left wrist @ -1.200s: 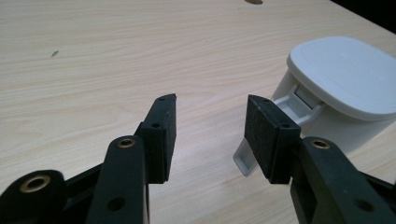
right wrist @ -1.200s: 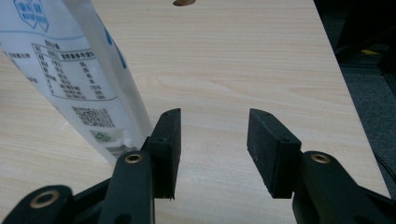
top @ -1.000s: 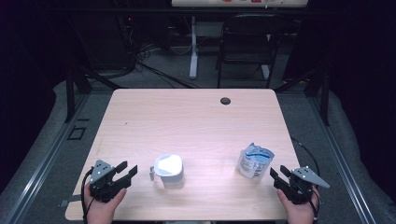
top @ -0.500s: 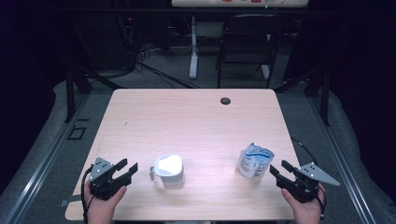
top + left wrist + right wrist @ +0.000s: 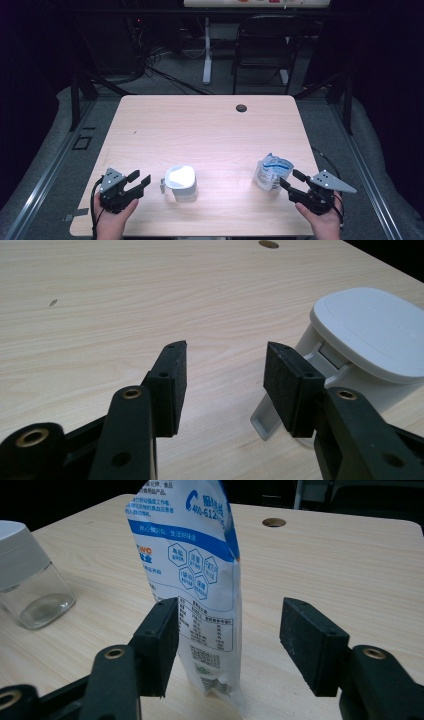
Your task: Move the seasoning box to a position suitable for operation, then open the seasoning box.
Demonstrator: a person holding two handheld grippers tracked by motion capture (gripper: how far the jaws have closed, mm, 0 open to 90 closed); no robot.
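A blue and white printed pouch (image 5: 270,172) stands upright near the table's front right. My right gripper (image 5: 290,178) is just behind it and its jaws have just been opening. In the right gripper view the pouch (image 5: 200,580) rises between the spread jaws of this gripper (image 5: 227,645), closer to the left pad, and neither pad presses on it. A clear jar with a white flip lid (image 5: 181,182) stands at front centre. My left gripper (image 5: 140,179) rests open to its left, nothing between its pads (image 5: 225,385). The jar's lid (image 5: 372,327) lies just past the right jaw.
The wooden table (image 5: 200,130) has a round cable hole (image 5: 241,108) near its far edge. A dark chair (image 5: 265,45) and a desk leg with cables stand on the floor beyond. The same jar (image 5: 30,575) appears at the left of the right gripper view.
The right gripper's jaws have spread wider and the hand has risen slightly beside the pouch. The left gripper, the jar and the pouch have stayed where they were.
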